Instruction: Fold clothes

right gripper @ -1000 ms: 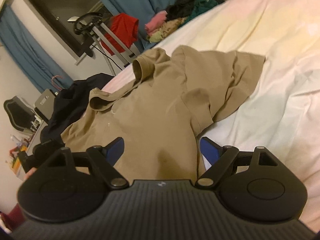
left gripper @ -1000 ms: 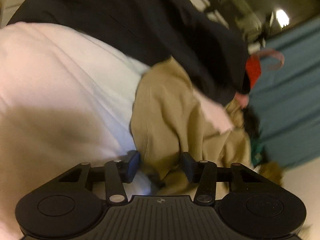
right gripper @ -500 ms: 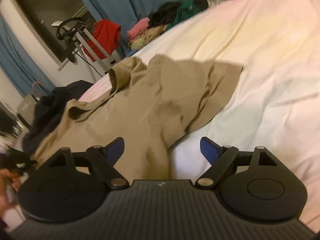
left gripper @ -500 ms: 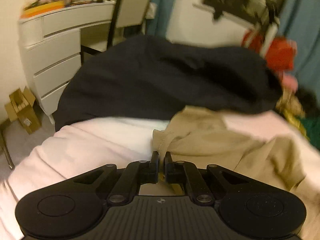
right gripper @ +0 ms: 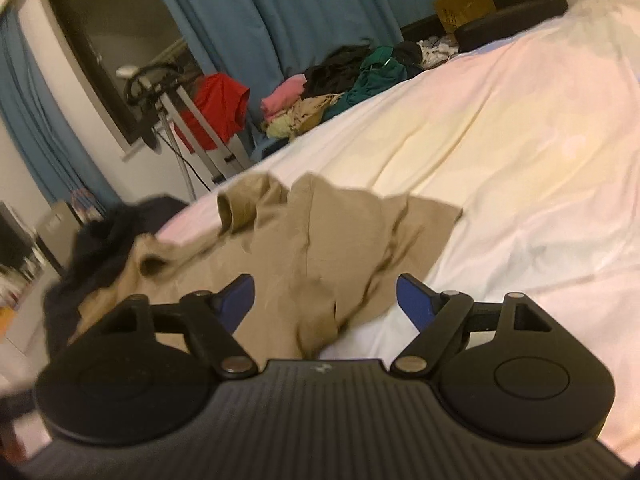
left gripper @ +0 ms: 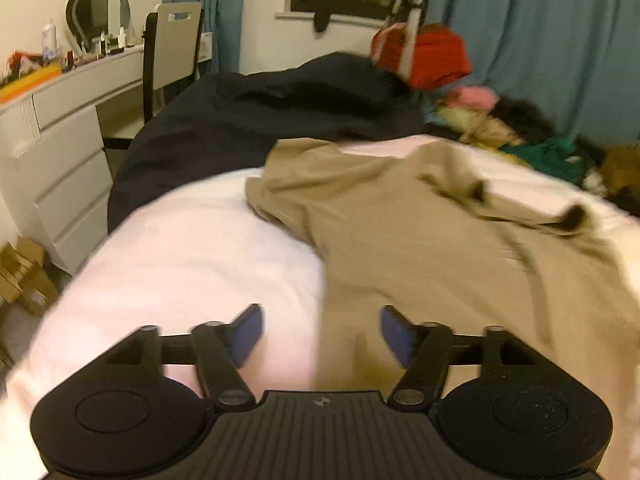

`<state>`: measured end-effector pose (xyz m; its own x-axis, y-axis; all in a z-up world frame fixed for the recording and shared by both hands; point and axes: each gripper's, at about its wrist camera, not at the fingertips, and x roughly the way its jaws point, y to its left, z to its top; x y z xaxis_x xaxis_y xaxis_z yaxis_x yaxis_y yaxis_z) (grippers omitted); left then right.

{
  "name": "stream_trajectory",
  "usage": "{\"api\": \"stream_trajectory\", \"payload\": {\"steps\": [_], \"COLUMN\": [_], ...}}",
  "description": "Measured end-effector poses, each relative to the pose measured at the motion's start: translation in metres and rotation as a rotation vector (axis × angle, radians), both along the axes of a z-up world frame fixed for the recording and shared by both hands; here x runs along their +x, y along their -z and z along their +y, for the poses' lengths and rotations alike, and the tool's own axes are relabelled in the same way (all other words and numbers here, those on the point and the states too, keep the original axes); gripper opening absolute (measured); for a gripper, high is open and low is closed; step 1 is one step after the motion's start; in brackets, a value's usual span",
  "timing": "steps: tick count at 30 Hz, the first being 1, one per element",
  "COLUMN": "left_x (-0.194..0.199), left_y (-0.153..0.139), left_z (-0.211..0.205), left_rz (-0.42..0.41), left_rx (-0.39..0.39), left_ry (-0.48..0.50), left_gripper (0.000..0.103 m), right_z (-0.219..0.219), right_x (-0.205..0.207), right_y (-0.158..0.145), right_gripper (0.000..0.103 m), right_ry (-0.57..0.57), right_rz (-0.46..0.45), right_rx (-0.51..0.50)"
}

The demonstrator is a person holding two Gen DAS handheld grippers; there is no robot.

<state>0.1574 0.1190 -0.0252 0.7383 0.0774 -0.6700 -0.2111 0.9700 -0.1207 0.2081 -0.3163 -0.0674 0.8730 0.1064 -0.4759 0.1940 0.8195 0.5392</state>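
Observation:
A crumpled tan shirt (left gripper: 420, 240) lies spread on the white bed sheet (left gripper: 192, 248). My left gripper (left gripper: 320, 334) hovers over the shirt's near edge, jaws opening, blue pads apart, with only sheet and cloth lying beneath them. In the right wrist view the same tan shirt (right gripper: 320, 248) lies bunched ahead. My right gripper (right gripper: 326, 300) stands over its near hem, jaws closing but still wide, the cloth lying between the pads without being pressed.
A black garment (left gripper: 260, 120) lies at the bed's far end. A pile of coloured clothes (right gripper: 340, 88) sits by the blue curtain (right gripper: 300, 12). A red top (right gripper: 216, 108) hangs on a stand. A white drawer desk (left gripper: 56, 152) and chair stand left.
The left gripper shut on the shirt's edge, then let go and pulled back and up, rolling level. The right gripper drew back a little and its jaws narrowed slightly. The shirt shifted.

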Motion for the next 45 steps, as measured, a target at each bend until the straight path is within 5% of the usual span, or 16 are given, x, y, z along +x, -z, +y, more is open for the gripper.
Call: {"api": "stream_trajectory", "payload": {"steps": [5,11,16,18,21,30,34,36,37,38,40,45], "left_x": [-0.053,-0.044,-0.019,-0.014,-0.009,-0.002,-0.002,-0.003,-0.003,-0.004,-0.006,-0.014], "left_y": [-0.007,0.009,0.033,0.039,0.043,0.052,0.052,0.050,0.048,0.047,0.045,0.039], "left_z": [-0.033,-0.045,-0.046,-0.048,-0.049,-0.054,-0.054,-0.054,-0.053,-0.053,-0.051,-0.041], "left_rz": [-0.103,-0.119,-0.076,-0.063,-0.061,-0.038,-0.044,-0.055,-0.059,-0.064,-0.068,-0.069], "left_rx": [-0.071,-0.079,-0.053,-0.049,-0.048,-0.048,-0.052,-0.053,-0.054,-0.054,-0.062,-0.107], "left_ry": [0.071,0.095,0.109,0.121,0.134,0.150,0.154,0.154,0.153,0.152,0.145,0.124], "left_gripper": [0.080,0.080,0.080,0.080,0.080,0.079,0.078,0.078,0.078,0.078,0.078,0.078], "right_z": [-0.052,-0.079,-0.066,-0.062,-0.061,-0.091,-0.096,-0.097,-0.096,-0.092,-0.085,-0.068], "right_x": [0.030,0.055,0.083,0.095,0.100,0.101,0.098,0.090,0.085,0.079,0.059,0.032], "right_y": [0.025,0.073,0.080,0.084,0.079,0.012,0.007,0.011,0.013,0.014,0.012,0.014], "right_gripper": [0.069,0.053,0.053,0.038,0.006,0.004,0.005,0.014,0.030,0.057,0.084,0.083], "right_ry": [0.088,0.152,0.139,0.166,0.191,0.317,0.325,0.292,0.270,0.250,0.231,0.178], "right_rz": [0.059,0.112,0.102,0.144,0.134,-0.078,-0.068,-0.020,0.009,0.017,0.014,0.116], "right_rx": [0.092,0.228,0.138,0.086,0.031,-0.058,-0.122,-0.094,-0.080,-0.062,-0.018,0.086]}}
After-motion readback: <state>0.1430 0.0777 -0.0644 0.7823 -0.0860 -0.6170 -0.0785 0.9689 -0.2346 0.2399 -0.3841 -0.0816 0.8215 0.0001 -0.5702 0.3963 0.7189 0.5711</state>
